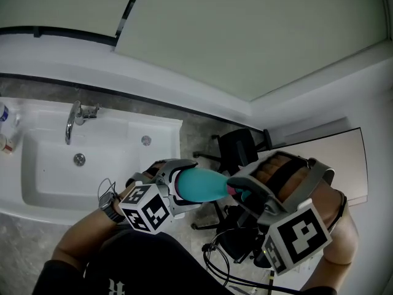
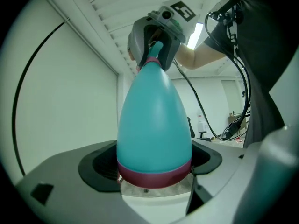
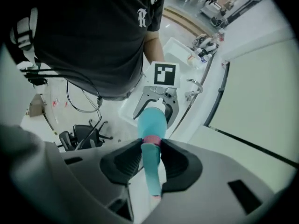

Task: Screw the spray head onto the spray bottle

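In the head view the bottle (image 1: 202, 185) has its base hidden inside the left gripper (image 1: 175, 188), and its spray head (image 1: 245, 195) is mostly hidden inside the right gripper (image 1: 239, 189). Containers (image 1: 5, 128) left of the sink (image 1: 153, 134) are cut off by the edge and too small to identify.

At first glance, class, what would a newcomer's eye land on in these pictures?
A teal spray bottle held in mid-air, its wide base in the left gripper's jaws and its spray head in the right gripper's jaws. To their left in the head view lies a white sink with a tap.
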`<action>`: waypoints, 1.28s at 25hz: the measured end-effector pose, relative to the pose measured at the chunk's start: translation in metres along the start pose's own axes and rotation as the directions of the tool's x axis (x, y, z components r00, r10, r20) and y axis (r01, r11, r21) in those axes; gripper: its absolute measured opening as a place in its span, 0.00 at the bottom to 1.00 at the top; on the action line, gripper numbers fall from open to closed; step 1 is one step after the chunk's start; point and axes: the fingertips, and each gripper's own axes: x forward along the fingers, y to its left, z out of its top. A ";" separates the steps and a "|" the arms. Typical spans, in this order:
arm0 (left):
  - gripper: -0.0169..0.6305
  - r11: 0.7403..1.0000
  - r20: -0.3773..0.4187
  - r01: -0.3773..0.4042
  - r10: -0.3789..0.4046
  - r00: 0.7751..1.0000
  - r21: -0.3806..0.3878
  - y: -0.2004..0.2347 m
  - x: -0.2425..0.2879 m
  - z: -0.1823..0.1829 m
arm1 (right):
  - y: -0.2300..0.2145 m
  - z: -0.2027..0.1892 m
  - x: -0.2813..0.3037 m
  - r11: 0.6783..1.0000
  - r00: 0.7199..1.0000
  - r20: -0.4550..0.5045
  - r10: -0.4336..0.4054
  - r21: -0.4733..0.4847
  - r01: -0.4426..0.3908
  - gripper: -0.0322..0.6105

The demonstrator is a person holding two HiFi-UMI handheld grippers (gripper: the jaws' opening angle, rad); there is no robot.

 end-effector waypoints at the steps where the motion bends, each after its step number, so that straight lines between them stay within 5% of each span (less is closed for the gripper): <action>1: 0.68 1.000 -0.014 -0.003 0.003 1.000 -0.006 0.001 0.000 -0.001 | 0.000 -0.002 0.002 1.000 1.000 -0.029 -0.009 -0.016 0.008 0.25; 7: 0.68 0.961 -0.147 -0.241 0.260 0.954 0.137 0.031 -0.004 -0.005 | -0.005 -0.018 0.011 0.983 0.993 -0.074 0.090 0.168 -0.077 0.25; 13: 0.68 0.996 -0.101 -0.084 0.084 0.991 0.003 0.013 0.000 -0.006 | -0.010 -0.008 0.008 1.000 0.995 -0.102 -0.023 0.006 0.024 0.25; 21: 0.68 0.996 -0.069 0.023 -0.029 0.997 -0.087 0.005 -0.002 -0.007 | -0.009 -0.005 0.013 0.979 0.973 -0.189 -0.129 -0.180 0.095 0.25; 32: 0.68 1.000 -0.014 0.010 -0.010 1.000 -0.010 0.002 -0.007 -0.002 | -0.004 -0.002 0.004 1.000 1.000 -0.018 0.011 0.025 -0.010 0.25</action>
